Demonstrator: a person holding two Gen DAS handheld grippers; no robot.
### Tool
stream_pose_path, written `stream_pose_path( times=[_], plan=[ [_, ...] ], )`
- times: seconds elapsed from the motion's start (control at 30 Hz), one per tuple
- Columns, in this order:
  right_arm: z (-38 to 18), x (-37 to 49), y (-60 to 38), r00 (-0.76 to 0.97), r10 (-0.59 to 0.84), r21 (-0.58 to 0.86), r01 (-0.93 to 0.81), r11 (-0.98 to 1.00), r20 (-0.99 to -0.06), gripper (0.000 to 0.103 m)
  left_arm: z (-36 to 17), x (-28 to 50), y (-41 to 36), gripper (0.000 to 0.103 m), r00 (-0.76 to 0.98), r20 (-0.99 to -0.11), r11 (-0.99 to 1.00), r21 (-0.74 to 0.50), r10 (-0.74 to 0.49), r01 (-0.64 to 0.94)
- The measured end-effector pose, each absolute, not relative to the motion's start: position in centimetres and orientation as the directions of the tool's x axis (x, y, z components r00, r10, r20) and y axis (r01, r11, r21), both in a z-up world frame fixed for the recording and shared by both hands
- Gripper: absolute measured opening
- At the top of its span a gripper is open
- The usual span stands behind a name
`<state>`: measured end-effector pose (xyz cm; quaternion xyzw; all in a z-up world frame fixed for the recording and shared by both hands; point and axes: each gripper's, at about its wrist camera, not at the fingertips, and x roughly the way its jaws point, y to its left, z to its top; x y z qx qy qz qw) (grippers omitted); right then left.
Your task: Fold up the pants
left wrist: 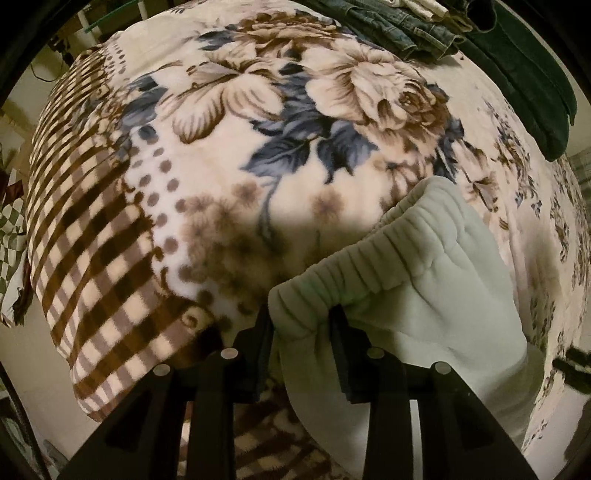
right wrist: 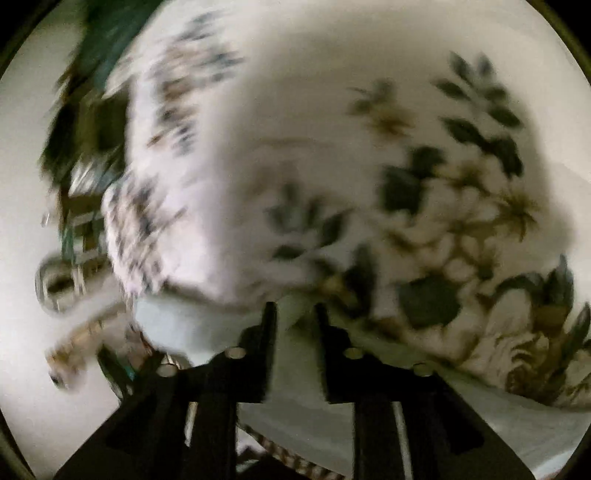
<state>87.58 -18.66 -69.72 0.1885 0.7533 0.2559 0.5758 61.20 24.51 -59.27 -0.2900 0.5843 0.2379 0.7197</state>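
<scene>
Pale fleece pants (left wrist: 424,266) with a ribbed elastic waistband lie on a flowered blanket (left wrist: 258,129). My left gripper (left wrist: 302,328) points steeply down and is shut on the near corner of the waistband, which bunches between its two black fingers. The right wrist view is badly blurred. In it my right gripper (right wrist: 295,317) has pale pants cloth (right wrist: 314,417) drawn up into a peak between its fingers and draping below them, so it looks shut on the cloth. The far end of the pants is hidden.
The blanket covers a bed, with a checked border (left wrist: 92,258) falling off its left edge. Folded jeans (left wrist: 406,29) and a dark green garment (left wrist: 528,74) lie at the far right corner. Blurred furniture (right wrist: 74,229) stands beside the bed.
</scene>
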Motion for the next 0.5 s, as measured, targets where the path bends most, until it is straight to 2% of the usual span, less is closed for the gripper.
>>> stream_pose_path(
  times=[0.03,0.07,0.13,0.17,0.2,0.23,0.3,0.37,0.4,0.43,0.47,0.5],
  plan=[
    [-69.6,86.3,-17.6,-0.297,0.601,0.636,-0.03,0.771,-0.742,0.045,-59.3,61.1,24.5,0.03,0.203,-0.979,0.719,-0.139,0.004,-0.681],
    [-69.9,85.3,-17.0,-0.321,0.608,0.651,-0.036,0.759,-0.726,0.045,-59.3,61.2,24.5,0.03,0.202,-0.979,0.722,-0.137,0.005,-0.679],
    [-71.7,83.8,-17.2,-0.295,0.513,0.551,-0.058,0.833,-0.806,0.044,-59.2,61.3,24.3,0.031,0.198,-0.98,0.737,-0.122,0.017,-0.665],
    [-73.1,83.5,-17.7,-0.244,0.424,0.452,-0.071,0.889,-0.872,0.039,-59.0,61.4,24.1,0.032,0.194,-0.981,0.745,-0.109,0.027,-0.658],
    [-74.5,83.3,-19.0,-0.186,0.421,0.429,-0.001,0.903,-0.888,0.018,-58.7,61.6,23.9,0.033,0.19,-0.981,0.757,-0.092,0.043,-0.647],
    [-75.3,82.9,-20.4,-0.143,0.459,0.448,0.102,0.888,-0.877,0.006,-58.4,61.7,23.6,0.033,0.187,-0.981,0.765,-0.081,0.053,-0.638],
    [-74.9,81.7,-22.4,-0.04,0.55,0.528,0.234,0.817,-0.834,0.007,-57.1,61.8,22.7,0.033,0.181,-0.98,0.78,-0.049,0.083,-0.624],
    [-73.1,80.1,-23.3,0.046,0.59,0.581,0.254,0.773,-0.806,0.013,-55.5,61.9,21.6,0.033,0.197,-0.975,0.797,-0.036,0.105,-0.603],
    [-71.4,78.6,-24.1,0.117,0.6,0.608,0.254,0.752,-0.791,0.022,-54.3,61.9,20.5,0.033,0.214,-0.968,0.816,-0.018,0.13,-0.578],
    [-70.4,77.6,-24.9,0.158,0.6,0.62,0.253,0.743,-0.784,0.04,-53.5,61.9,19.5,0.038,0.226,-0.963,0.833,-0.002,0.147,-0.553],
    [-69.1,76.1,-26.6,0.208,0.595,0.63,0.255,0.733,-0.776,0.051,-52.5,62.0,18.0,0.053,0.242,-0.956,0.857,0.021,0.168,-0.514],
    [-67.6,73.8,-28.5,0.278,0.583,0.644,0.269,0.716,-0.764,0.07,-51.9,62.1,16.7,0.063,0.254,-0.951,0.873,0.034,0.178,-0.486]
  ],
)
